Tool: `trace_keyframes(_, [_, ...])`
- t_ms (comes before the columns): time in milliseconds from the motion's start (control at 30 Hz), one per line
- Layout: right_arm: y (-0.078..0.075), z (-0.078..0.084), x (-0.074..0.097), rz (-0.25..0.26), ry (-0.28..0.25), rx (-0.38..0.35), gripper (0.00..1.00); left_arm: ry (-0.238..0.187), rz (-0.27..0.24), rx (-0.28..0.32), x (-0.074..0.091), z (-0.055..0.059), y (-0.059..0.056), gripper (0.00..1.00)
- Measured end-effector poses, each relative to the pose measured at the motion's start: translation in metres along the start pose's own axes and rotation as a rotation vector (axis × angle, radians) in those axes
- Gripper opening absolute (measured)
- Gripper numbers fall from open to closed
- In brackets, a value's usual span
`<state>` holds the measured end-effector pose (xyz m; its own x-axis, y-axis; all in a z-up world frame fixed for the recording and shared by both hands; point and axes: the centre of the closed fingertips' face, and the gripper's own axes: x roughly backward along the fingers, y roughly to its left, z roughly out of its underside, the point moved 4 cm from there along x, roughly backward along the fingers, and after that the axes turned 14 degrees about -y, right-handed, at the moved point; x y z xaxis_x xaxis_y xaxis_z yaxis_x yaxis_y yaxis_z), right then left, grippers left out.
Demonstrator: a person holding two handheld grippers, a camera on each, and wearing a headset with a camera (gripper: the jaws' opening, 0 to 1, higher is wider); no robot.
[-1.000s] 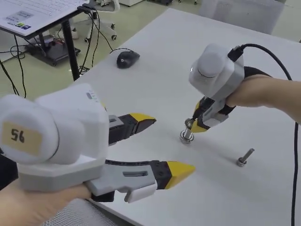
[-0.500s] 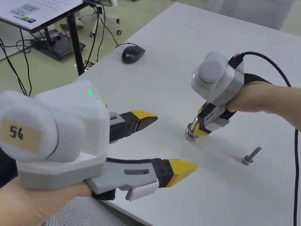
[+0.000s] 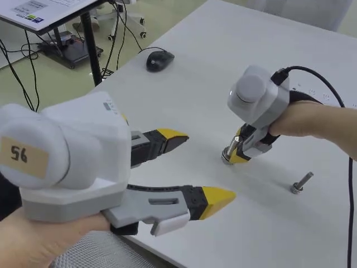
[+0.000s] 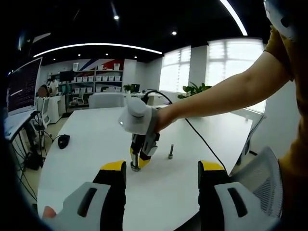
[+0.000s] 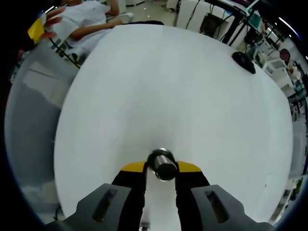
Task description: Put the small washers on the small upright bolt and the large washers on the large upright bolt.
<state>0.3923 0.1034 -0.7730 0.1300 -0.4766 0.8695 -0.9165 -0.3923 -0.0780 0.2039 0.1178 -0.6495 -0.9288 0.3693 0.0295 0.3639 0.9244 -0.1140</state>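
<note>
Large bolt (image 3: 229, 151), upright: right gripper (image 3: 240, 157) sits lower around it than before, jaws narrow, hold uncertain; left gripper (image 4: 162, 167) spread wide.

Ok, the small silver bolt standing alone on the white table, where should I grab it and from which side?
Probably its shaft, near the top, coming down from above with the jaws either side. The small silver bolt stands head-down on the white table, so the shaft points up, free all round.
</note>
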Motion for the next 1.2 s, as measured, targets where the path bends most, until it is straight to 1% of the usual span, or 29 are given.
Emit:
trace_keyframes(133, [0.0, 0.004, -0.002, -0.001, -0.001, 0.005, 0.24, 0.004, 0.002, -0.002, 0.0, 0.001, -0.001, 0.59])
trace_keyframes(267, [0.001, 0.005, -0.003, 0.001, -0.02, 0.01, 0.24, 0.006, 0.002, -0.002, 0.0, 0.001, 0.0, 0.59])
trace_keyframes(433, [0.003, 0.005, -0.002, 0.007, -0.043, -0.008, 0.26, 0.01, 0.002, -0.005, -0.001, 0.001, -0.001, 0.59])
trace_keyframes(667, [0.011, 0.006, 0.013, 0.034, -0.085, -0.039, 0.26, 0.011, 0.009, -0.006, -0.002, 0.003, -0.002, 0.59])
trace_keyframes(767, [0.015, 0.008, 0.02, 0.045, -0.1, -0.048, 0.25, 0.026, 0.018, -0.012, -0.003, 0.005, -0.003, 0.59])
trace_keyframes(800, [0.018, 0.008, 0.023, 0.046, -0.108, -0.05, 0.25, 0.03, 0.023, -0.016, -0.004, 0.005, -0.004, 0.59])
trace_keyframes(867, [0.022, 0.009, 0.027, 0.053, -0.118, -0.056, 0.25, 0.022, 0.031, -0.019, -0.006, 0.003, -0.006, 0.59])
trace_keyframes(1000, [0.035, 0.009, 0.04, 0.072, -0.168, -0.066, 0.25, 0.016, 0.042, -0.027, -0.007, -0.002, -0.008, 0.59])
trace_keyframes(1033, [0.039, 0.008, 0.044, 0.085, -0.196, -0.07, 0.25, 0.019, 0.048, -0.03, -0.007, -0.002, -0.008, 0.59])
trace_keyframes(1100, [0.046, 0.004, 0.05, 0.093, -0.244, -0.077, 0.26, 0.023, 0.053, -0.038, -0.007, -0.003, -0.009, 0.59])
trace_keyframes(1133, [0.05, 0.002, 0.055, 0.106, -0.272, -0.084, 0.26, 0.019, 0.055, -0.041, -0.007, -0.005, -0.009, 0.59])
trace_keyframes(1200, [0.058, 0.001, 0.062, 0.122, -0.304, -0.09, 0.26, 0.006, 0.054, -0.037, -0.007, -0.006, -0.009, 0.59])
